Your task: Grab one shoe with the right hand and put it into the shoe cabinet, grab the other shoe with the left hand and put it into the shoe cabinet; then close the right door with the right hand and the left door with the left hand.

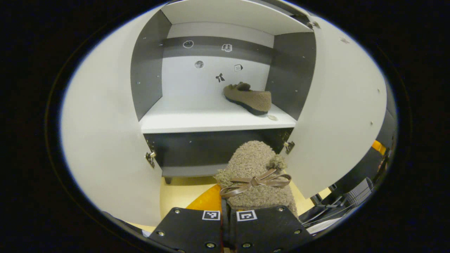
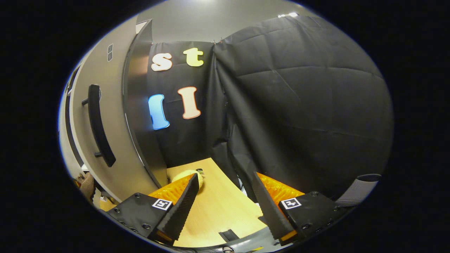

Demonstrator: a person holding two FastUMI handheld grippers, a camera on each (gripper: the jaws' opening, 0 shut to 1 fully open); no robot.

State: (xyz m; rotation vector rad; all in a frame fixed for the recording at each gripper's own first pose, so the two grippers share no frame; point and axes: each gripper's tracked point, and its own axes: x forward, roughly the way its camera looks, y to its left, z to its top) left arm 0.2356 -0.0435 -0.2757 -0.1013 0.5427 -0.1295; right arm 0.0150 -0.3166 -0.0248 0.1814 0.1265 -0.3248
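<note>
Holding the second shoe before the open shoe cabinet

Gripping the fuzzy bow-topped shoe (image 1: 255, 175) between closed left fingers (image 1: 225, 214), just below the shoe cabinet (image 1: 151, 84) shelf. Resting on that shelf, the first shoe (image 1: 249, 98). Hanging spread and empty beside the cabinet door (image 2: 119, 140), right fingers (image 2: 225, 200).

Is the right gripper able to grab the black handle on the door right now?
Probably yes. The right gripper is open and holds nothing, and the handle on the door sits off to its side with nothing between them. It points past the door, so it would need to turn toward it.
</note>
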